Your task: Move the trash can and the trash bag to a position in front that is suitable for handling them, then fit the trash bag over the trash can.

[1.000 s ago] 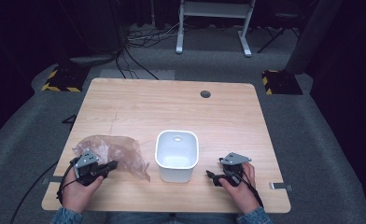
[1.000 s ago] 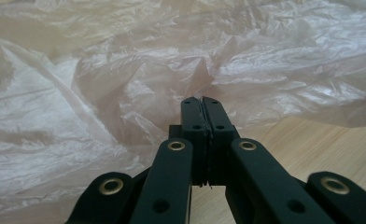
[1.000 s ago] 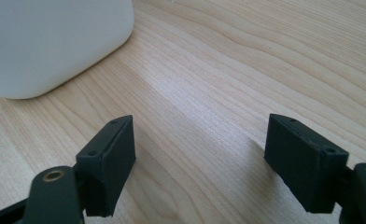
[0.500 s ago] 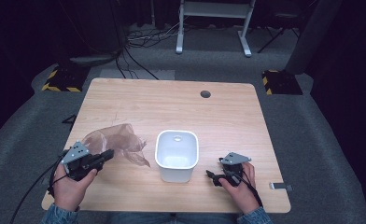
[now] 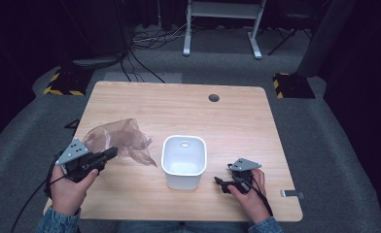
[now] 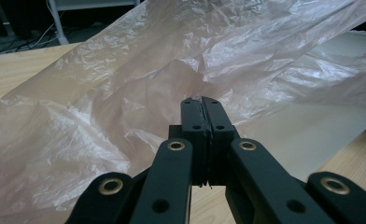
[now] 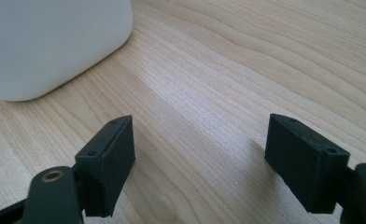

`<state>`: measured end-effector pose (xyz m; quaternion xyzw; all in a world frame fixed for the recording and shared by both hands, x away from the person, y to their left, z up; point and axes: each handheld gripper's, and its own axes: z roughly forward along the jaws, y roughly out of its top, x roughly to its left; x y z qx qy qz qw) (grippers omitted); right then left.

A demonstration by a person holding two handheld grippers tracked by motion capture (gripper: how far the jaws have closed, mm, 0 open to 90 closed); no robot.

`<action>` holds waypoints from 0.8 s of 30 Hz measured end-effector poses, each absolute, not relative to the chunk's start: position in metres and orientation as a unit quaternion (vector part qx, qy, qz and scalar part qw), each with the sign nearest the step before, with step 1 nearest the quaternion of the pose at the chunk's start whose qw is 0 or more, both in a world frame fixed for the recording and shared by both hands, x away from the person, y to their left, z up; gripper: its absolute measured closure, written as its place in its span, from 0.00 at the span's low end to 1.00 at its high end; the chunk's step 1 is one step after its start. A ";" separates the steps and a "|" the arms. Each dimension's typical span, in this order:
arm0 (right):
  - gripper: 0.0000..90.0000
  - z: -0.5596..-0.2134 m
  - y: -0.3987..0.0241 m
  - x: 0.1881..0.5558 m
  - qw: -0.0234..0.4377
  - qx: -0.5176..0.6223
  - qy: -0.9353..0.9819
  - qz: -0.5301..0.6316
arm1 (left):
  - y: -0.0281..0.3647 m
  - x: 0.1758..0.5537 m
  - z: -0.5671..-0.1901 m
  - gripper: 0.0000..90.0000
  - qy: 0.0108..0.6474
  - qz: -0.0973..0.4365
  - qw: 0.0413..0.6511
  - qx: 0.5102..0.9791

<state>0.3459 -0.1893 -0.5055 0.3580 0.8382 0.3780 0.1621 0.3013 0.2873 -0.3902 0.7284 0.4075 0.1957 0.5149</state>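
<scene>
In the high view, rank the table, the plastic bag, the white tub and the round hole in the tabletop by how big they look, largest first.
1. Table
2. Plastic bag and white tub: close in spread, and the left gripper lifts the bag nearer the camera, so unranked
3. Hole

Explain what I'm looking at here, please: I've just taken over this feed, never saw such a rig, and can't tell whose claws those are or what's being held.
No robot: a person holds a hand-held two-jaw gripper in each hand. The overhead picture looks down on a wooden table. The other two come from cameras riding on the grippers. The left gripper has its jaws shut on a thin pinkish plastic bag, lifting part of it off the table. The right gripper rests open near a white tub, holding nothing.
</scene>
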 end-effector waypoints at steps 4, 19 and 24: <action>0.27 -0.506 -0.189 0.346 0.162 0.358 0.838 0.378 | 0.287 0.303 -0.386 0.99 0.406 0.199 0.514 0.729; 0.26 -0.506 -0.189 0.346 0.162 0.357 0.839 0.377 | 0.269 0.303 -0.346 0.99 0.382 0.190 0.530 0.733; 0.26 -0.506 -0.189 0.346 0.163 0.360 0.838 0.377 | 0.258 0.303 -0.333 0.99 0.370 0.188 0.537 0.735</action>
